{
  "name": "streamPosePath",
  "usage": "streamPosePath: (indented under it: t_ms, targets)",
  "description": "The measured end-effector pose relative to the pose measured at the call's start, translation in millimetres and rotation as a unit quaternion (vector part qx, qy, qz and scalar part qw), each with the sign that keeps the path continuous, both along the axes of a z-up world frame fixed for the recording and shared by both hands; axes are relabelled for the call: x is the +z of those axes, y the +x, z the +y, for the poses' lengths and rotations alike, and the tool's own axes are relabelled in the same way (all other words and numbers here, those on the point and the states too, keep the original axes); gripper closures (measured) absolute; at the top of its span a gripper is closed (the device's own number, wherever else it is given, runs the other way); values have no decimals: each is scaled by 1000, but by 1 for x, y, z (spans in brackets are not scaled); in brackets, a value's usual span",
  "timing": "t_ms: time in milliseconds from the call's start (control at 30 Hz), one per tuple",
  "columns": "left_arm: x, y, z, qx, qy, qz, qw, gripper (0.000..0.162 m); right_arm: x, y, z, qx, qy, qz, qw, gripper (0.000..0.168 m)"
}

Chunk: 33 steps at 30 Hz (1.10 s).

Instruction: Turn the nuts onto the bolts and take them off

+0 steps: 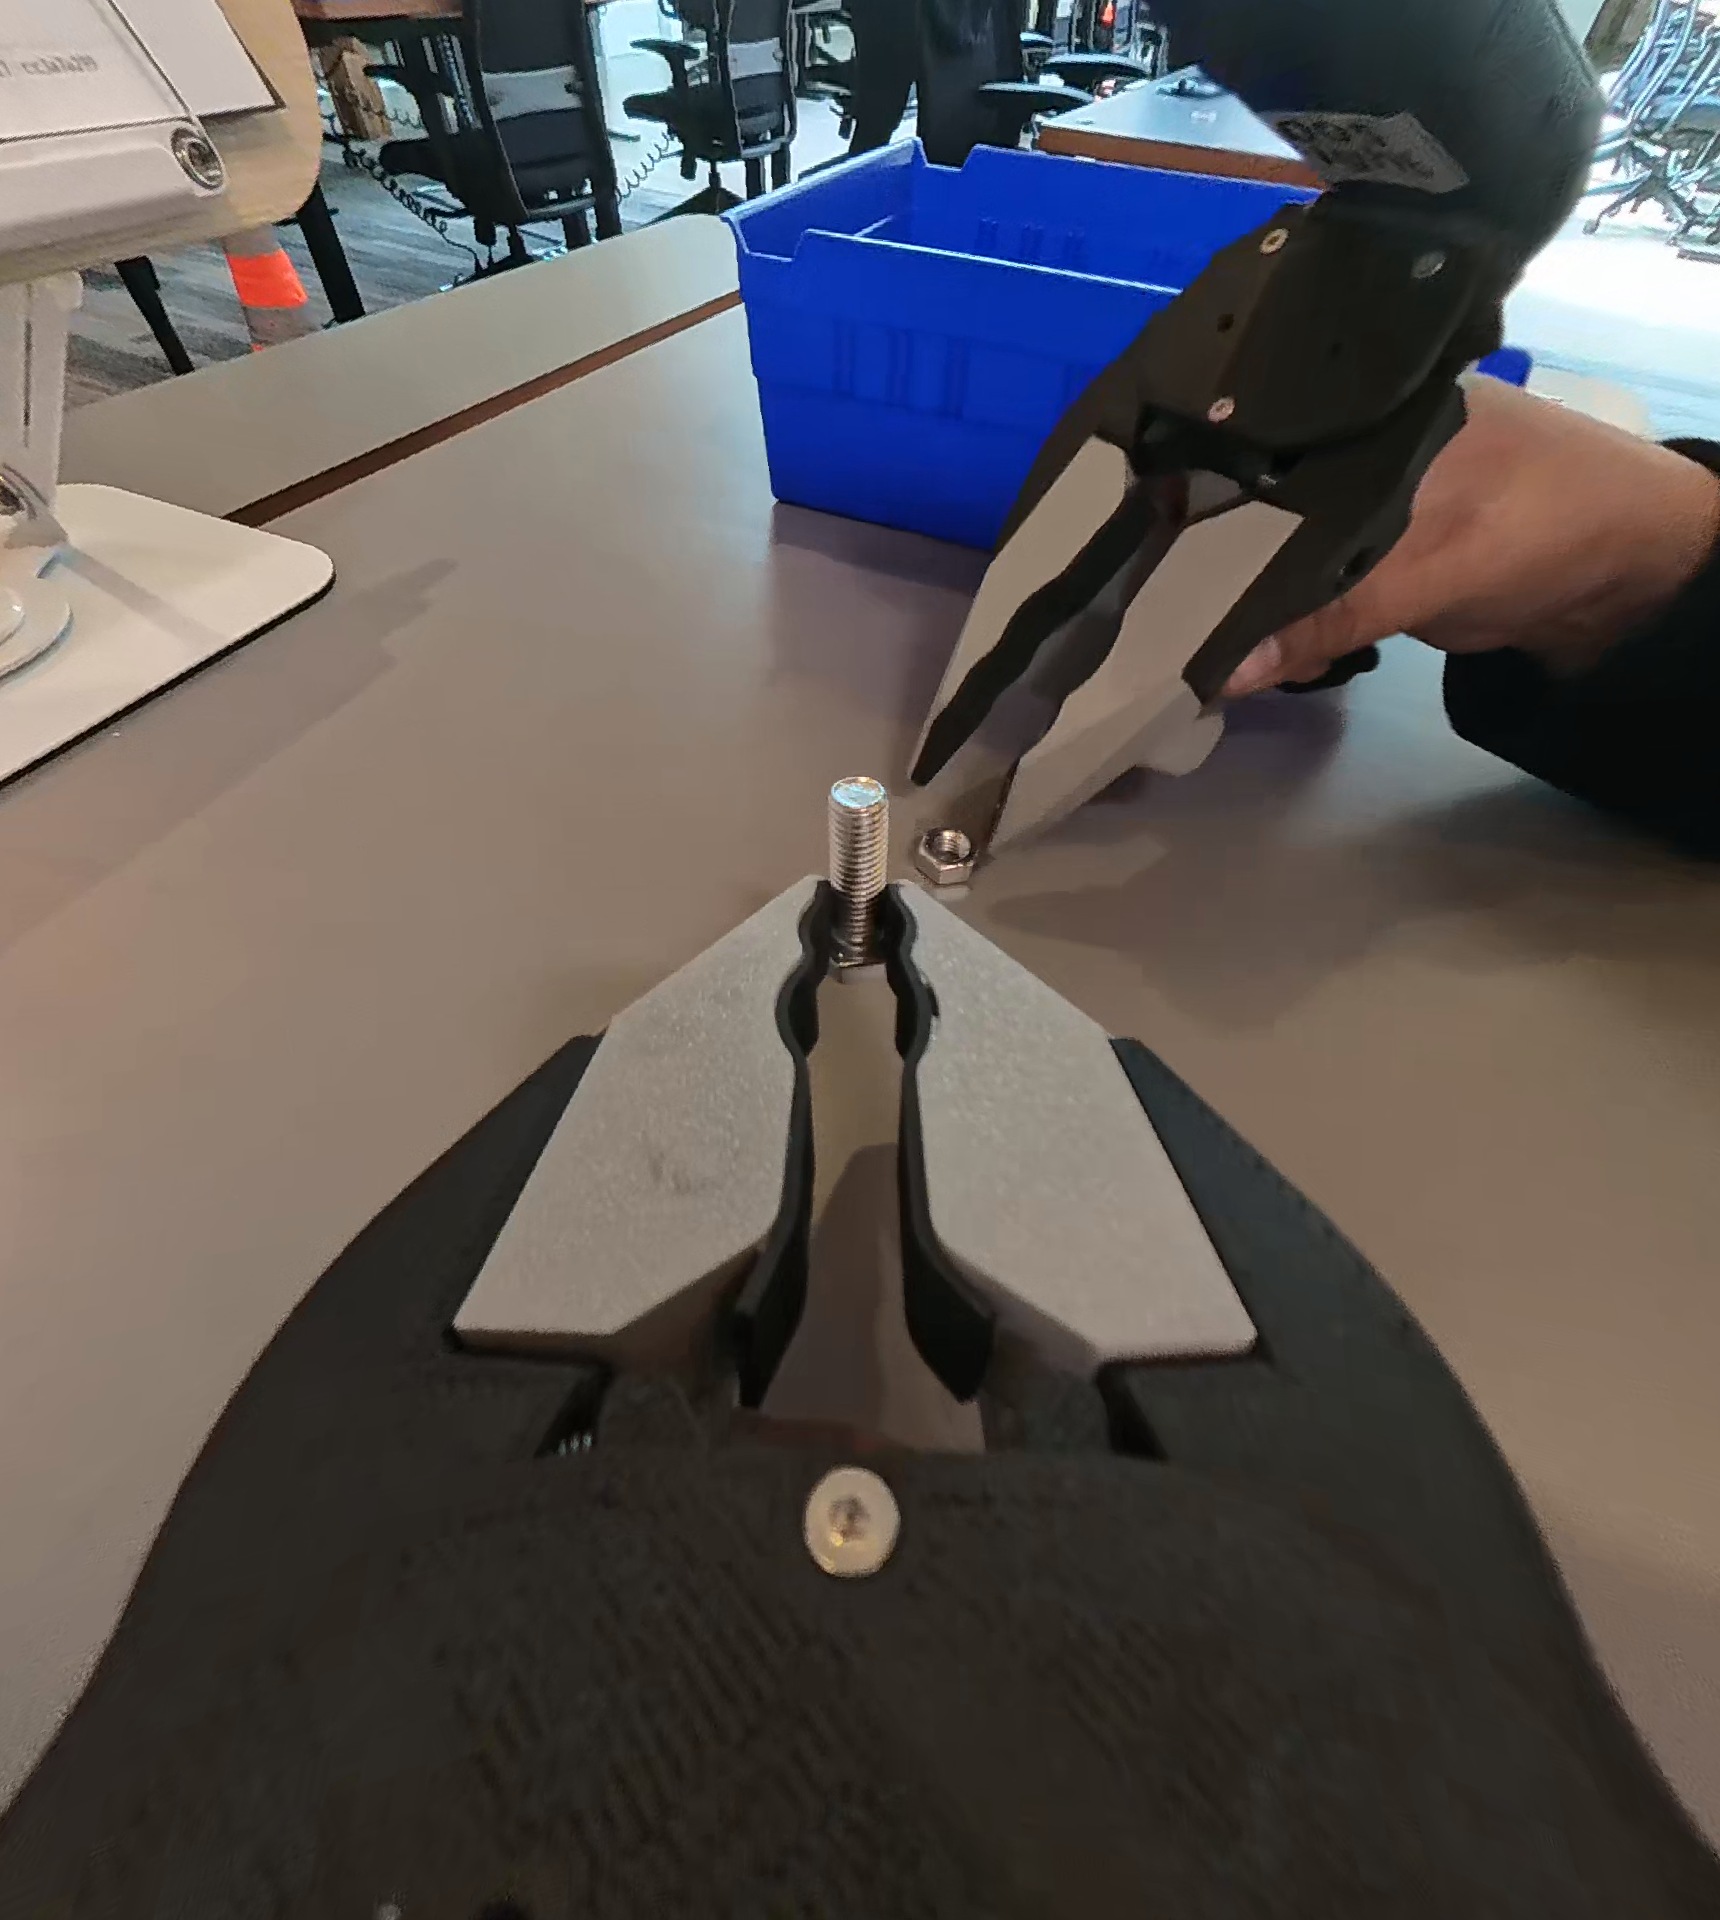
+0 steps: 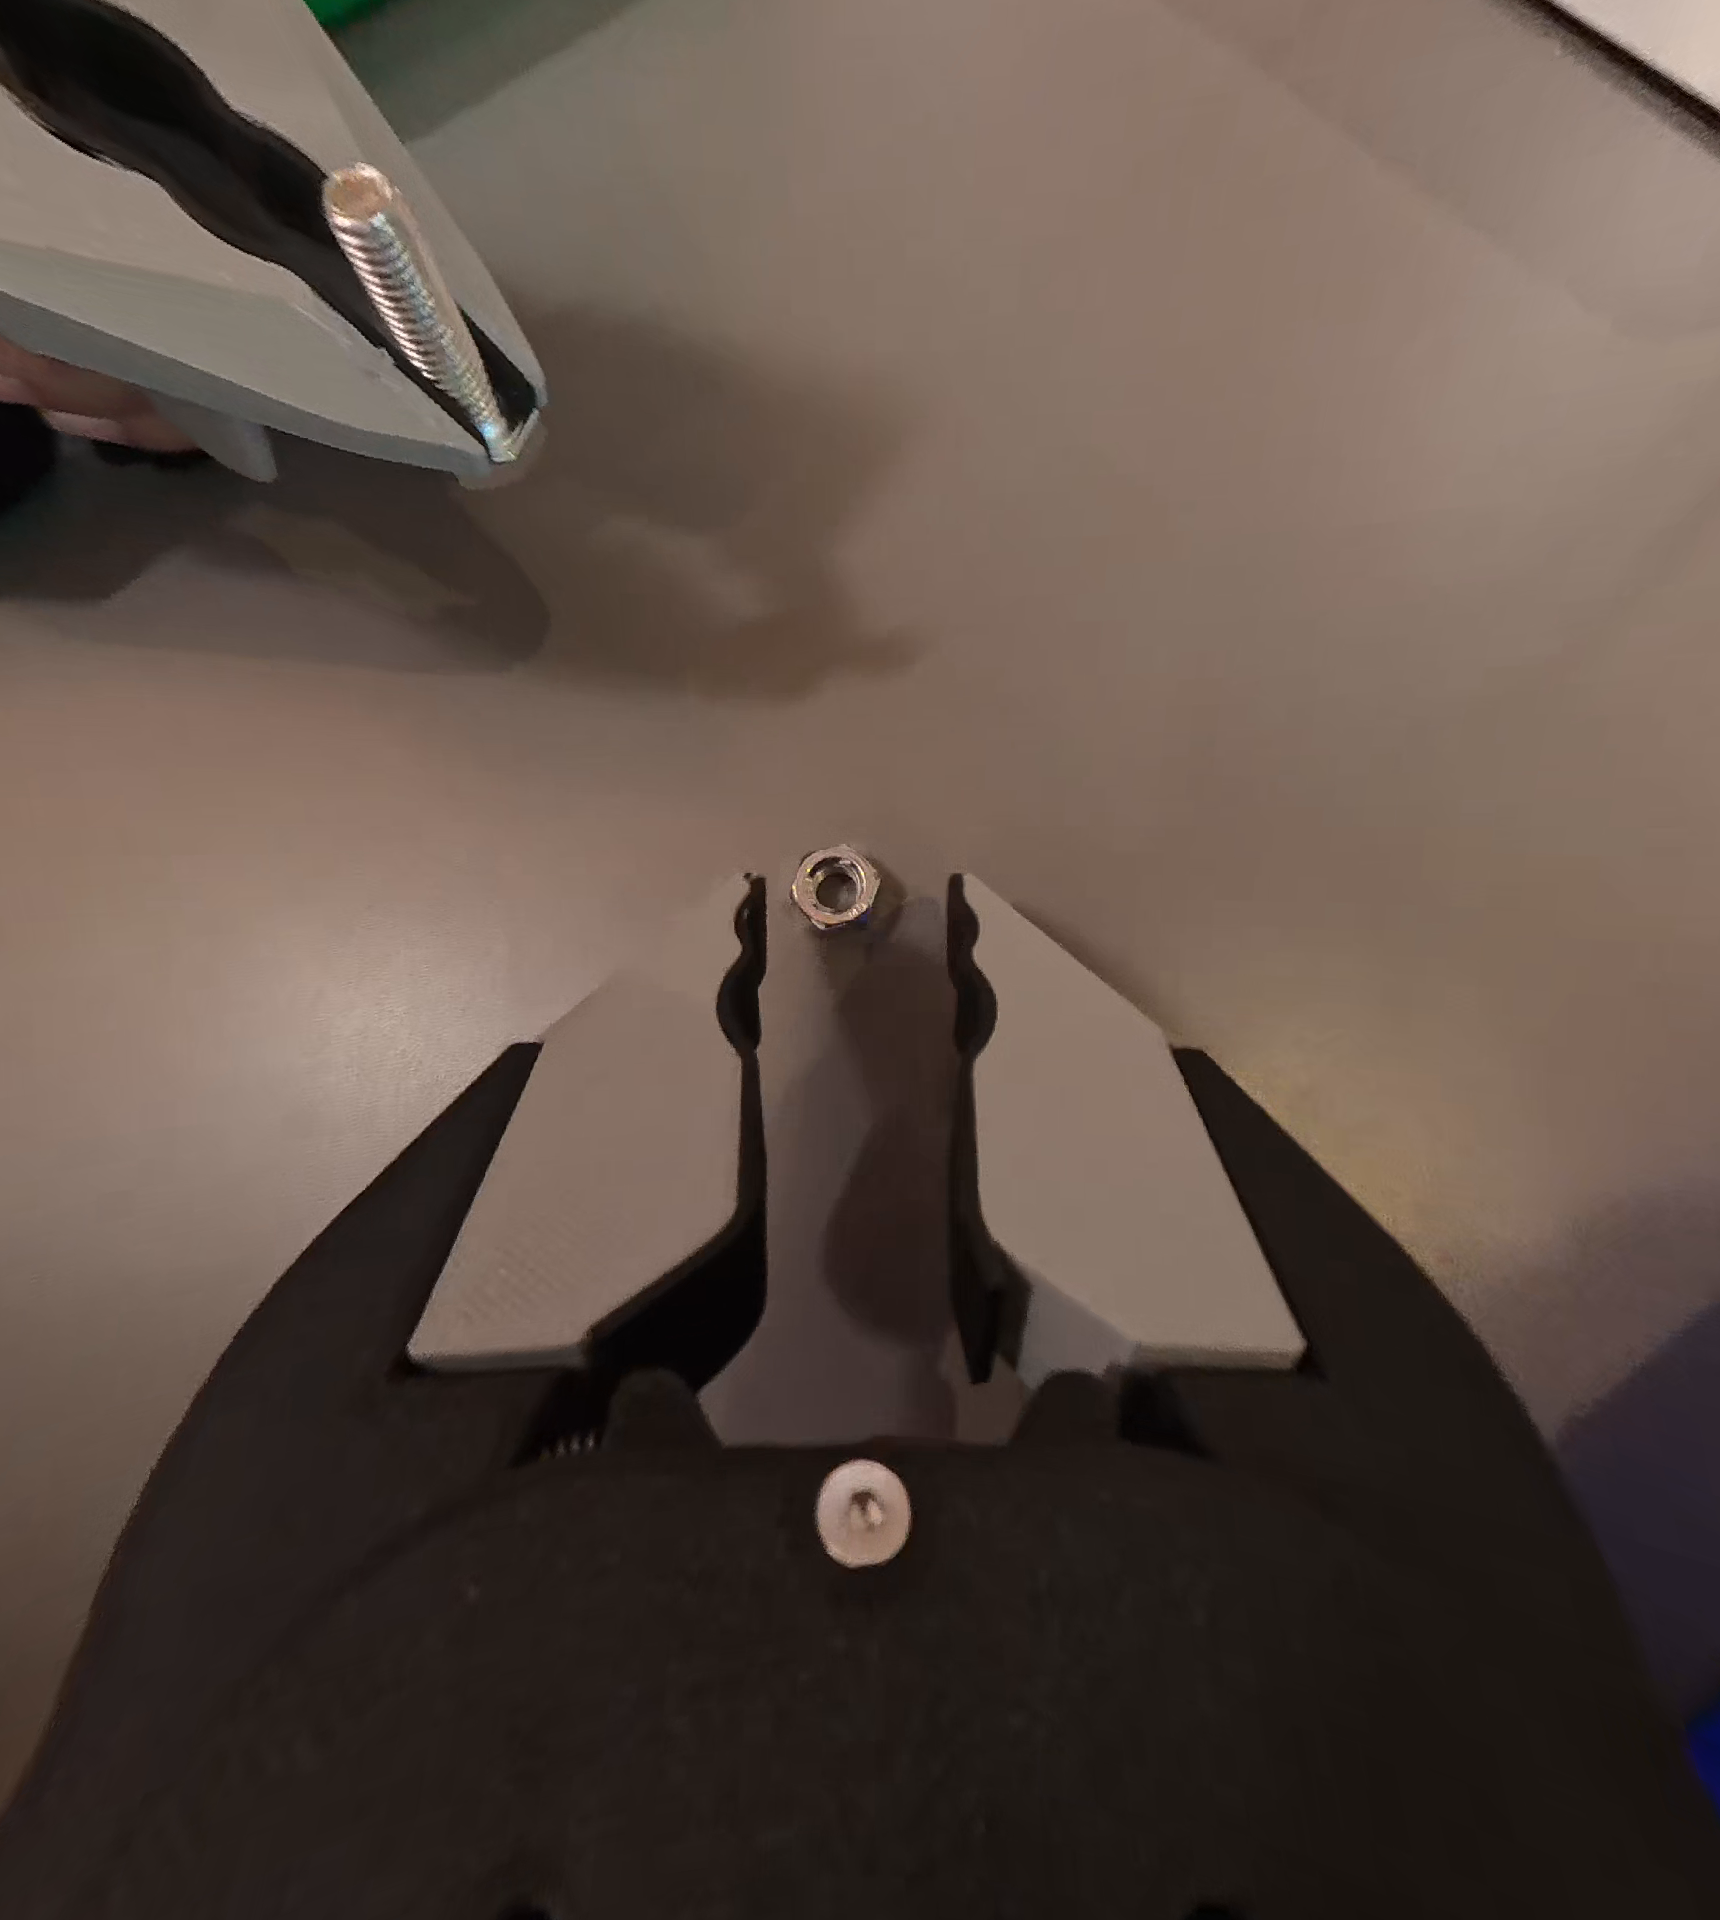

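Left wrist view: grey table (image 1: 420,831), office chairs (image 1: 544,125) behind.

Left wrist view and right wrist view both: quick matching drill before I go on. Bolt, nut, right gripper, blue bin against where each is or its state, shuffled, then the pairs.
Things:
1. bolt
2. nut
3. right gripper
4. blue bin

States:
A. open, fingers either side of a small part
B. at the far side of the table
C. lying flat on the table, loose
D. upright, clamped in the left gripper

Pairs: 1-D, 2-C, 3-A, 4-B
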<state>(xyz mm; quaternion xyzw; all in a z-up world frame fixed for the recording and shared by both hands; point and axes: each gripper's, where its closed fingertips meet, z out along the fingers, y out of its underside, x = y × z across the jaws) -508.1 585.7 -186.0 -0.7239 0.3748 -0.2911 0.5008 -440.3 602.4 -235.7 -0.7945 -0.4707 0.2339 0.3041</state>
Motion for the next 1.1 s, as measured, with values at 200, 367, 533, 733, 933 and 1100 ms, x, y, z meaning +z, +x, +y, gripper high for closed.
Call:
streamPosePath:
  t_ms: [200, 367, 533, 733, 933, 1100]
  targets:
    - [-2, 0, 1, 4, -5, 5, 1000, 155, -12, -2, 0, -7, 21, -50, 998, 135]
    - [-3, 1, 0, 2, -3, 9, 1000, 155, -12, -8, 1, 2, 47, -55, 997, 153]
    - [-2, 1, 0, 2, -3, 6, 1000, 155, -12, -9, 2, 2, 47, -50, 998, 153]
    - [-2, 4, -4, -16, -4, 6, 1000, 155, 5, -10, 1, 9, 49, -3, 999, 153]
    - [5, 15, -18, -68, 15, -12, 997, 155, 57, -24, -31, 102, 43, 85, 990, 153]
    - [14, 20, -23, -84, 39, -34, 995, 155, 99, -33, -47, 163, 64, 47, 983, 153]
